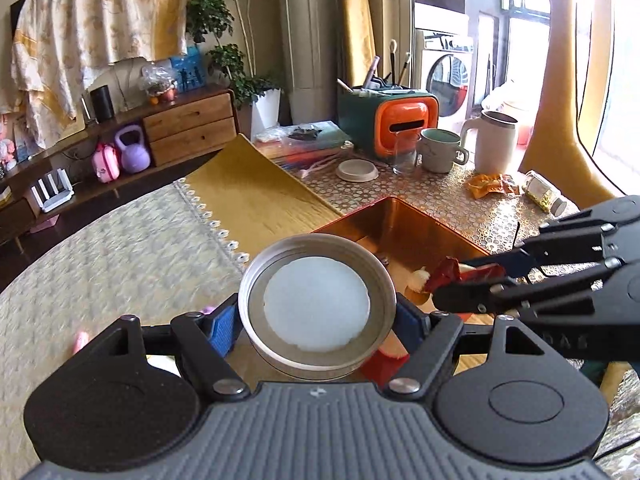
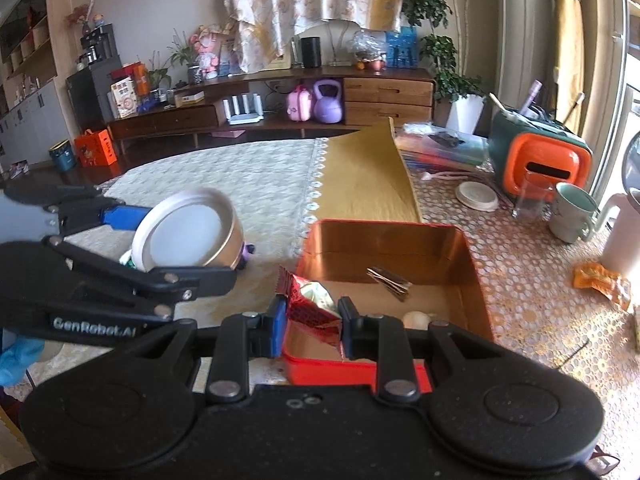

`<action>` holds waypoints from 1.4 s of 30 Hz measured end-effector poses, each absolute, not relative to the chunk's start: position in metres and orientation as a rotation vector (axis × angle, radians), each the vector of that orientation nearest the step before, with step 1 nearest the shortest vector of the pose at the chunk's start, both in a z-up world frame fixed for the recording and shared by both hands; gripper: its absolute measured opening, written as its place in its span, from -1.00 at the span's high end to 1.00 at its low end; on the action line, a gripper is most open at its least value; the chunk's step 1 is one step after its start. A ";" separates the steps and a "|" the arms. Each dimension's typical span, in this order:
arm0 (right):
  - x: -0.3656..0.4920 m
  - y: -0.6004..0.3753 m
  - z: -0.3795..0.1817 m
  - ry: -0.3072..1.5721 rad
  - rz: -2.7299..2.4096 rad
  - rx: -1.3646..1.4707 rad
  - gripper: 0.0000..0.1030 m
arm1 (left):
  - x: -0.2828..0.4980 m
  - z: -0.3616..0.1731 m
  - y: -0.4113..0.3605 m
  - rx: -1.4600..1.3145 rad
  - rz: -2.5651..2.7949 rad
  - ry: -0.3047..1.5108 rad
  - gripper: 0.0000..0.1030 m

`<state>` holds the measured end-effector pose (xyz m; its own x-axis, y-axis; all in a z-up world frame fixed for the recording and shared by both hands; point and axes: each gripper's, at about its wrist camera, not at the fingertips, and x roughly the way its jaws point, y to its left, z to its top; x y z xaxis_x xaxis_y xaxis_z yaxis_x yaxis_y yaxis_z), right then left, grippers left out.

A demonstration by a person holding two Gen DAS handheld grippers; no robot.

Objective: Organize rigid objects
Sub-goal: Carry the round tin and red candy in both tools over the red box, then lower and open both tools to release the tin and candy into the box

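My left hand-held gripper squeezes a round lid beside the red box on the desk, my right hand-held gripper pinches a snack packet above it, and the crinkly packet might slip and miss.

At the upper right of the left wrist view, an orange and green organizer stands on the counter, with a clear glass, a pale green mug and a white jug in a row to its right. A round white lid lies just left of the glass, and an orange wrapper lies below the jug. At the left of the frame, a purple kettlebell and a pink case sit side by side on a low wooden sideboard.
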<state>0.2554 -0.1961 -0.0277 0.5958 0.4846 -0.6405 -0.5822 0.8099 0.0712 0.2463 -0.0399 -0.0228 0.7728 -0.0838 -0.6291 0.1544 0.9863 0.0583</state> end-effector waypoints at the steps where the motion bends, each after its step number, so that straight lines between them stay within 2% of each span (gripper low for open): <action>1: 0.257 -0.200 -0.029 0.700 0.619 -0.147 0.50 | 0.252 -0.024 -0.044 0.109 -0.130 0.682 -0.50; 18: 0.300 -0.231 -0.059 0.743 0.548 -0.186 0.50 | 0.335 -0.051 -0.094 0.190 -0.165 0.769 -0.50; 42: 0.345 -0.213 -0.100 0.834 0.593 -0.295 0.50 | 0.438 -0.101 -0.132 0.117 -0.235 0.908 -0.51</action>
